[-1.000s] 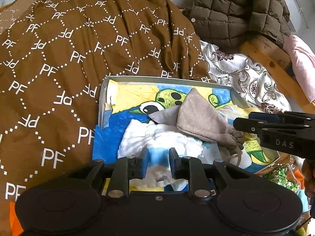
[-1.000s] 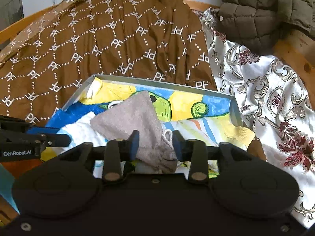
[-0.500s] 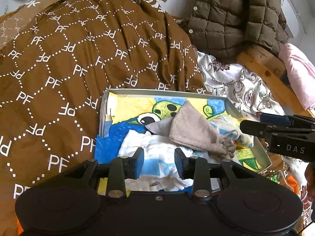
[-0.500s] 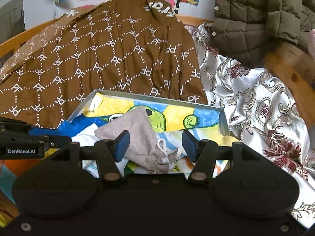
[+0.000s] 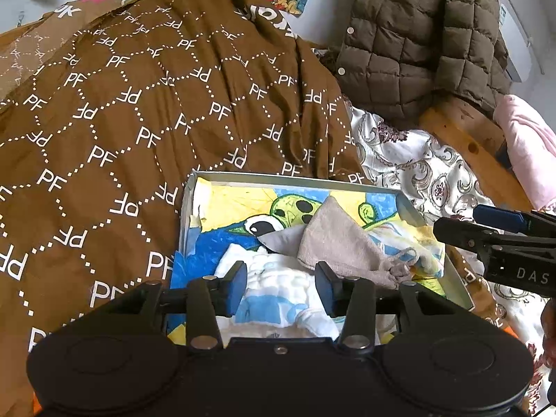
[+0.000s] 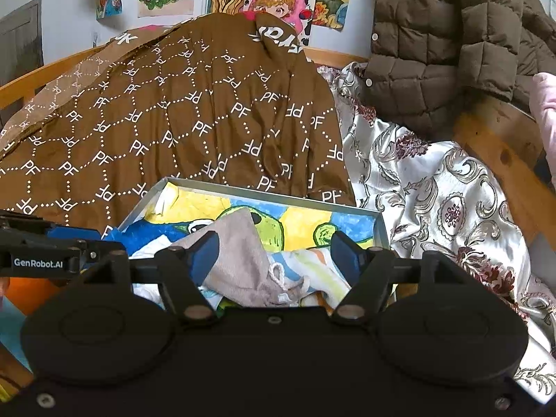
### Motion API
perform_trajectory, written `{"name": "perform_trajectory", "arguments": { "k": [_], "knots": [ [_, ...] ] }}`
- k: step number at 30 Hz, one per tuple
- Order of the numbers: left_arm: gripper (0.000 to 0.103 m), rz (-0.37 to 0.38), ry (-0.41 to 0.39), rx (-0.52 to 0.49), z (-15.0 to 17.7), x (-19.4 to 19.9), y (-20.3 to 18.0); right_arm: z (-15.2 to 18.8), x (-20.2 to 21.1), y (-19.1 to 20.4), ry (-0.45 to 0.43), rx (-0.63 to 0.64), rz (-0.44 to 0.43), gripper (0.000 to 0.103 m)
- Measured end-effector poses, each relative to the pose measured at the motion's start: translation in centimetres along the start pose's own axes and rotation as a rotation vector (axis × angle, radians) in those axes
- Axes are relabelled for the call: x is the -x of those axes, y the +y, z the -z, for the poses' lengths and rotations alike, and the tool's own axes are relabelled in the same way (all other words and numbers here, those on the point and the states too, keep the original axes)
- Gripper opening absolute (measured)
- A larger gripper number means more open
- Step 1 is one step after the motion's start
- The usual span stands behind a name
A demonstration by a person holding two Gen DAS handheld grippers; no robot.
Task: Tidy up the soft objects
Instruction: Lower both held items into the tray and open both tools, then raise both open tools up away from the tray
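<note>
I have both grippers over the shallow grey tray (image 5: 189, 208), which sits on the brown PF-patterned quilt (image 5: 139, 121), and neither is carrying anything. The left gripper (image 5: 280, 286) has its jaws opening, with the white-and-blue cloth (image 5: 278, 299) lying below and between the pads but not pinched. The right gripper (image 6: 274, 253) is also opening, and the grey drawstring pouch (image 6: 243, 260) lies loose beneath it, draped over the cloth and a striped piece in the tray. My main worry is the pouch's cord (image 6: 278, 274): it loops up near my right pads, and if I pull away carelessly I judge it could snag a finger and drag the pouch back out over the tray's near edge. The pile also looks heaped and soft, so anything I set on top may slide towards the low rim and spill onto the quilt. The tray itself rests on bedding rather than a firm surface, so I expect it to tip or shift if I press down on one side. The two grippers are close together here; in the left view the right one (image 5: 493, 239) reaches in just beside the tray's right side, so I should avoid crossing paths. The silvery floral fabric (image 6: 434, 191) and the quilted olive jacket (image 6: 451, 34) lie well beyond, and reaching for them over the tray risks knocking it.
</note>
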State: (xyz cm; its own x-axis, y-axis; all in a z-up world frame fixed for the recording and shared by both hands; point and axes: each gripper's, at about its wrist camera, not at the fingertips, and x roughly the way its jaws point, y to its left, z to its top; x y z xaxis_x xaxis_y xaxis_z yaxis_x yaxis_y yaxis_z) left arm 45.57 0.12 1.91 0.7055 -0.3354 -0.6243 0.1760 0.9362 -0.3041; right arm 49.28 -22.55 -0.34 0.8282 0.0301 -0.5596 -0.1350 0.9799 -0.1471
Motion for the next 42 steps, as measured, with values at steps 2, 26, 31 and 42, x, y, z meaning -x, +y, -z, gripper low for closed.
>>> {"name": "perform_trajectory", "arguments": {
  "k": [2,26,31,42],
  "knots": [
    [0.048,0.001,-0.005,0.004,0.0,0.1,0.0,-0.3,0.5,0.2,-0.006,0.0,0.004,0.065],
    [0.063,-0.002,-0.035,0.035,-0.4,1.0,0.4,-1.6,1.4,0.8,-0.038,-0.01,0.015,0.088],
    [0.068,-0.001,-0.042,0.04,-0.5,1.2,0.3,-1.7,1.4,0.7,-0.047,-0.008,0.013,0.09],
    [0.084,-0.003,-0.071,0.063,-0.9,2.7,0.0,-1.7,2.8,0.2,-0.08,-0.037,0.022,0.097]
  ]
}}
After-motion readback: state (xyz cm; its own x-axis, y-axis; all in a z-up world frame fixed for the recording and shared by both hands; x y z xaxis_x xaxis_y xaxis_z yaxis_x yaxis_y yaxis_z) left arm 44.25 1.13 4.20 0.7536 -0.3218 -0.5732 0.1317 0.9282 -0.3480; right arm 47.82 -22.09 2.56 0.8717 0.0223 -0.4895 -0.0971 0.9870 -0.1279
